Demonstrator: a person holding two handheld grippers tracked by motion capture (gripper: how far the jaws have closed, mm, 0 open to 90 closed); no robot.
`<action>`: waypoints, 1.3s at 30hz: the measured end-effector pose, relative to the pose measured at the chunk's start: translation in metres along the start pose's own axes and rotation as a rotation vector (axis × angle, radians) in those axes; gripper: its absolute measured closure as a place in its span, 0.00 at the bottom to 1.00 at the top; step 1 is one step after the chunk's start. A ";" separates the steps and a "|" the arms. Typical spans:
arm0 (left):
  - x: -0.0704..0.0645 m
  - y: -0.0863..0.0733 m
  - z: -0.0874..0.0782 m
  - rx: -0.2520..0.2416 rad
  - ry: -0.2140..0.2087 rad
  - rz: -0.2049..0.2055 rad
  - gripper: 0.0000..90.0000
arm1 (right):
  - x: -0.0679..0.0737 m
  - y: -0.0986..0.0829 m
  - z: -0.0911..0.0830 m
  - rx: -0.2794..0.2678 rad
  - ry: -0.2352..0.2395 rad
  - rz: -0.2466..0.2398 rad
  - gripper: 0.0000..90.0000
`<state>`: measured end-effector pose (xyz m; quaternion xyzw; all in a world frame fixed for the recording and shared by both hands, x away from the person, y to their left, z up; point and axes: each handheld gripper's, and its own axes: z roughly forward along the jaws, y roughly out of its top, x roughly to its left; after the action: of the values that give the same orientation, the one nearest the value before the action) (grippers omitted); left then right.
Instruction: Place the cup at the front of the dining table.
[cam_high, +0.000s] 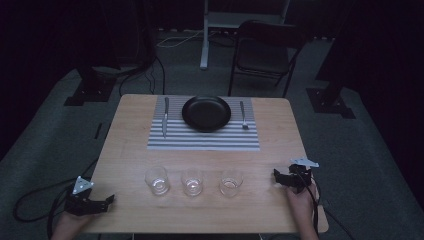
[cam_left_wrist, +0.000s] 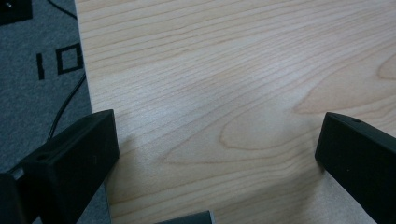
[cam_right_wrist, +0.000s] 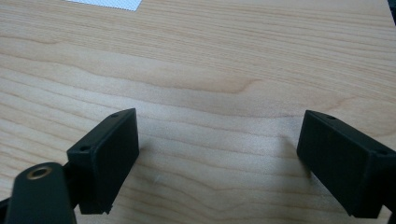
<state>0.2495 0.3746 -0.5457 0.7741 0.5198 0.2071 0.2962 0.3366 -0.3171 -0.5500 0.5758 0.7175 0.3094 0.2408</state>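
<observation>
Both tongs matte black, blocky rectangular jaw pads with small screw holes near the tips. Left tongs (cam_high: 109, 201) carry a grey three-cornered plate; right tongs (cam_high: 276, 175) have one too. Brass-coloured eyelet at the right jaw's base. Black cables trail from each.

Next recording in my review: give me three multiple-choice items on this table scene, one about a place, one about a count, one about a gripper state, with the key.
1. Where does the black plate sit?
A. on the striped placemat
B. on the bare wood
C. on the chair

2. How many glasses stand in the row near the person?
A. two
B. three
C. five

3. How do the jaws of the right gripper stand?
A. shut on a glass
B. shut on a fork
C. open, holding nothing

Key: 1 A, the plate rests on the stripes between knife and fork. 2 B, the left glass, middle glass and right glass show. 3 C, bare table lies between the jaws.
</observation>
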 end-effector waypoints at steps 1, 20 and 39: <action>0.000 0.000 0.000 0.002 -0.005 0.005 0.00 | 0.000 0.000 0.000 0.000 0.000 -0.001 0.14; 0.004 0.001 -0.002 -0.029 -0.097 0.053 0.04 | 0.001 0.000 0.000 0.000 0.001 -0.001 0.14; 0.005 -0.001 -0.009 -0.066 -0.112 0.035 0.04 | 0.001 0.000 0.000 -0.001 0.001 -0.001 0.14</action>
<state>0.2454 0.3818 -0.5396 0.7833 0.4818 0.1854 0.3464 0.3360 -0.3166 -0.5500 0.5752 0.7178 0.3098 0.2408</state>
